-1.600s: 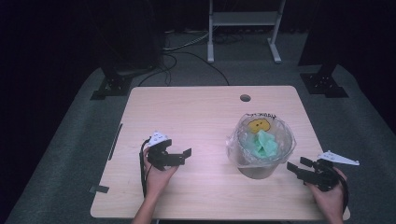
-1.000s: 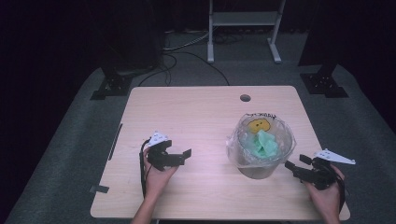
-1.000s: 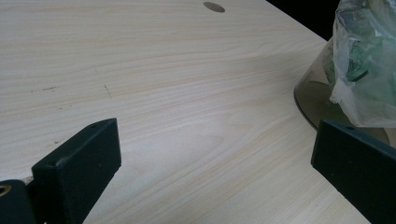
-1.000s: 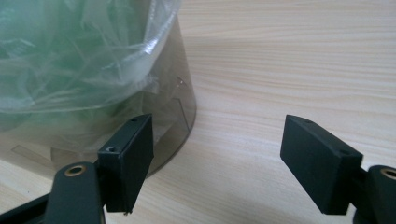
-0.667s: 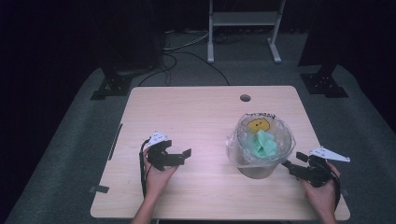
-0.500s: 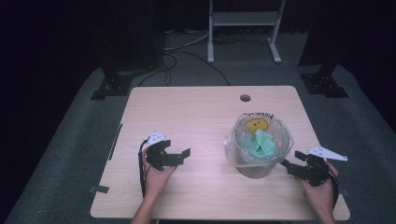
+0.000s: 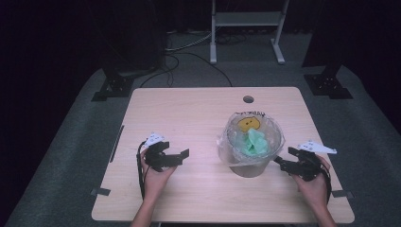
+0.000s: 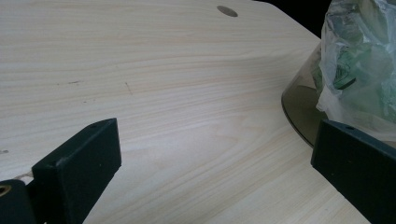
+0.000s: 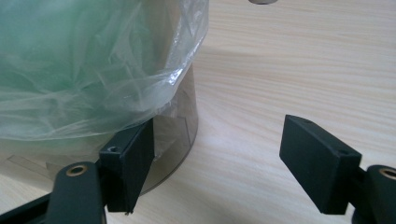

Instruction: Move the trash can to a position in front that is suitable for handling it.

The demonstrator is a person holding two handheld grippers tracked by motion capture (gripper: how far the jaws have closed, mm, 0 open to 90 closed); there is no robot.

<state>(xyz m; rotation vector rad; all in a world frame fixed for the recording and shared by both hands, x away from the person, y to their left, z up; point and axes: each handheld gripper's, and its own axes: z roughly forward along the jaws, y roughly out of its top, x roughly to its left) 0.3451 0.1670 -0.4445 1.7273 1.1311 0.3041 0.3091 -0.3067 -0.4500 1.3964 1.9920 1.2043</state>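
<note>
Bag point(image 7: 250, 142) is seen lining the bin point(image 7: 248, 168) on the counter point(image 7: 189, 113) | right claw point(image 7: 283, 165) is held open at the bag's edge, nothing gripped yet | left claw point(image 7: 182, 153) is open, apart | grabbing is likely left.

The worktop point(image 7: 189, 113) is pale wood with a fine grain. On it the bin point(image 7: 250, 165) is smoky grey and see-through, lined with a clear bag point(image 7: 227, 142) holding mint-green material point(image 7: 253, 142) and a yellow patch point(image 7: 249, 124). Both tools point(image 7: 182, 153) point(image 7: 282, 163) are black, topped by white plates
</note>
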